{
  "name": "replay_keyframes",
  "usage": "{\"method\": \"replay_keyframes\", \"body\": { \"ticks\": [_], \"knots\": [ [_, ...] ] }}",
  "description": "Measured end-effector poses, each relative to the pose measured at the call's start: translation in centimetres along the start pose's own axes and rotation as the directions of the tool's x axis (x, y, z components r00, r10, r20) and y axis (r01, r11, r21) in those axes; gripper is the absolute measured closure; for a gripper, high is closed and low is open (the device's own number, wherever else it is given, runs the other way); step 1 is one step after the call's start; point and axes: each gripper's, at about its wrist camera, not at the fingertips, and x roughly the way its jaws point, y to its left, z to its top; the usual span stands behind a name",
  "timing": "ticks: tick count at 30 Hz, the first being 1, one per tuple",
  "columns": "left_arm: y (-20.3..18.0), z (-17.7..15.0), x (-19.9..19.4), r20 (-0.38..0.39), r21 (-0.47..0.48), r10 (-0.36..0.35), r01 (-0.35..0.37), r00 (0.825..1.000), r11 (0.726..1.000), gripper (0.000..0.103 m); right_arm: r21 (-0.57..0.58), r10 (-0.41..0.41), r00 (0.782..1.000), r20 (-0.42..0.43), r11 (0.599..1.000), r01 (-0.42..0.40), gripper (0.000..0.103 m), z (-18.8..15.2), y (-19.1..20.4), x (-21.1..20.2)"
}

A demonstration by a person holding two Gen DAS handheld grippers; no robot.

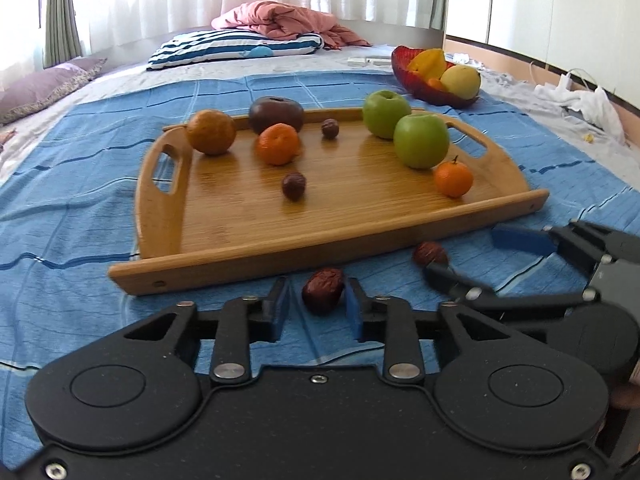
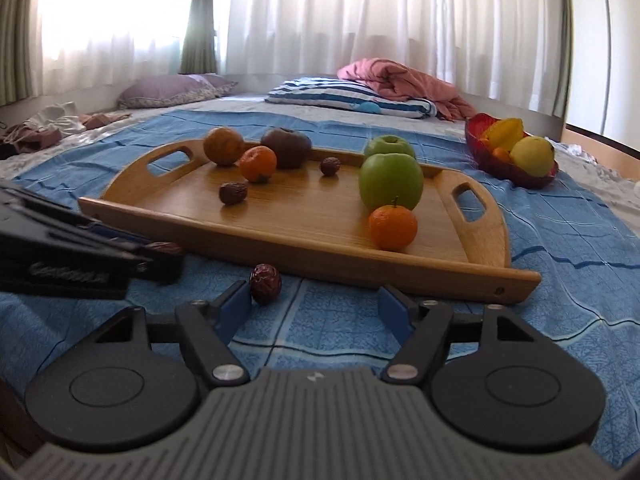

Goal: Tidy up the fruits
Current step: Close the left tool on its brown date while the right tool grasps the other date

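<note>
Dates are lying on the blue bedspread (image 1: 100, 208) at 6 o'clock of the wooden tray (image 1: 256, 236). The left claw (image 1: 318, 300) is bracketing one date (image 1: 323, 289), pads just apart from it. The right claw (image 2: 314, 308) is standing wide, another date (image 2: 265, 283) sitting beside its left pad (image 2: 236, 305).

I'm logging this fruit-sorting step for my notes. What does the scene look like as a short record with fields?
tray: wooden tray on blue bedspread
on tray: two green apples, two mandarins, two red dates, other fruit
left gripper: open, around one loose date on the bedspread
right gripper: open, other loose date at its left fingertip
bowl: red bowl with fruit, beyond the tray
</note>
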Motion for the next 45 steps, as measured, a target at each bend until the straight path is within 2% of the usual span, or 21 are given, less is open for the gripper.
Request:
{"method": "replay_keyframes", "body": {
  "ticks": [9,14,18,22,26,34,38,45],
  "knots": [
    [1.2,-0.5,-0.4,-0.004,-0.006,0.038,-0.038,0.999,0.999,0.069,0.036,-0.097,0.995,-0.026,0.995,0.098,0.022,0.0,-2.2,-0.1],
    [1.8,-0.6,-0.5,0.001,-0.01,0.094,-0.094,0.996,0.996,0.066,0.077,-0.153,0.988,-0.034,0.985,0.155,0.022,-0.2,-3.1,-0.3],
    [1.9,-0.6,-0.6,-0.001,-0.019,0.111,-0.111,0.994,0.994,0.065,0.099,-0.101,0.995,-0.013,0.99,0.102,0.023,-0.5,-2.7,-0.9],
    [2.1,-0.5,-0.7,-0.003,-0.062,0.074,-0.074,0.997,0.995,0.064,0.086,-0.032,0.999,0.017,0.996,0.031,0.025,-0.8,-1.7,-1.3],
    [2.1,-0.5,-0.7,0.006,-0.109,0.062,-0.061,0.998,0.992,0.061,0.09,-0.004,1.0,0.029,0.996,0.002,0.028,-0.6,-0.6,-1.1],
    [1.5,-0.7,-0.3,0.029,-0.133,0.1,-0.095,0.995,0.987,0.061,0.162,-0.001,0.999,0.037,0.987,-0.005,0.035,-0.3,-0.1,-0.4],
    [1.1,-0.9,-0.1,0.037,-0.151,0.103,-0.096,0.994,0.984,0.06,0.197,-0.017,0.999,0.032,0.98,0.01,0.043,-0.2,-0.2,-0.1],
    [0.4,-0.9,0.3,0.048,-0.162,0.108,-0.099,0.993,0.982,0.061,0.239,-0.037,0.999,0.028,0.971,0.029,0.05,-0.1,-0.2,0.4]
  ]
}}
